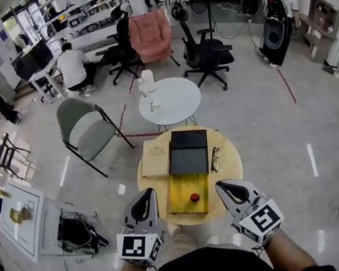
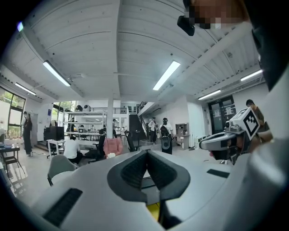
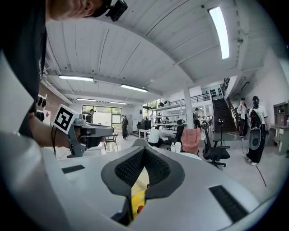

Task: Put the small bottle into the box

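A small bottle with a red cap (image 1: 194, 197) stands on a yellow box (image 1: 183, 186) at the near edge of a round wooden table (image 1: 229, 168). Behind it lies an open dark box (image 1: 188, 152). My left gripper (image 1: 147, 195) hovers at the table's near left edge, jaws shut and empty. My right gripper (image 1: 222, 187) hovers at the near right edge, also shut and empty. Both are level with each other, on either side of the bottle and clear of it. In the right gripper view the red cap (image 3: 141, 209) and yellow box (image 3: 137, 197) show below the jaws (image 3: 143, 150).
A beige box (image 1: 154, 158) lies left of the dark box and a pair of glasses (image 1: 215, 158) lies right of it. A white round table (image 1: 171, 102), a grey folding chair (image 1: 88, 132) and office chairs stand beyond. Several people are at the far desks.
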Demonstrator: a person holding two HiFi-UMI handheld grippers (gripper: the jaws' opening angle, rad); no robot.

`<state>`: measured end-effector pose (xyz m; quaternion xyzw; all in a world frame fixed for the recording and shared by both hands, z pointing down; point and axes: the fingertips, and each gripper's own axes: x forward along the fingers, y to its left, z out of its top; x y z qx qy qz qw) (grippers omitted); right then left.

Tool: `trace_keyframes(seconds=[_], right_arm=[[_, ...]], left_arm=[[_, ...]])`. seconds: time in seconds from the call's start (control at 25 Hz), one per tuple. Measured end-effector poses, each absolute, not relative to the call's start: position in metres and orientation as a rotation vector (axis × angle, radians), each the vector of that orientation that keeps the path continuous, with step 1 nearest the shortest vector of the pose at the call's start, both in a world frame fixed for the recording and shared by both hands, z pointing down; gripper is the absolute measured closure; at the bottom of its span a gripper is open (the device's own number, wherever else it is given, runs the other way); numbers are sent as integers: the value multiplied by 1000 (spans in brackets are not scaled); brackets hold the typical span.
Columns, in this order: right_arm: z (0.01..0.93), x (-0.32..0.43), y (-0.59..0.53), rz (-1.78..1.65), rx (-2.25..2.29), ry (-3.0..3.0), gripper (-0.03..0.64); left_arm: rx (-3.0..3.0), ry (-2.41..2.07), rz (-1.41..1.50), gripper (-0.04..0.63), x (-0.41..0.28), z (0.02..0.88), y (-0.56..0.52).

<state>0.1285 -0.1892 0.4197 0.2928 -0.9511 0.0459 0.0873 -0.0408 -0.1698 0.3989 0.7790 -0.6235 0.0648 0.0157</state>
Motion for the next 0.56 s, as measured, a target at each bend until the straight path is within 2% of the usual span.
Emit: trace_keyframes(seconds=[0.56], right_arm=[[437,116,-187,200,845,-2818,604]], left_arm=[[2417,-1937,283,577,-50,407,-154]])
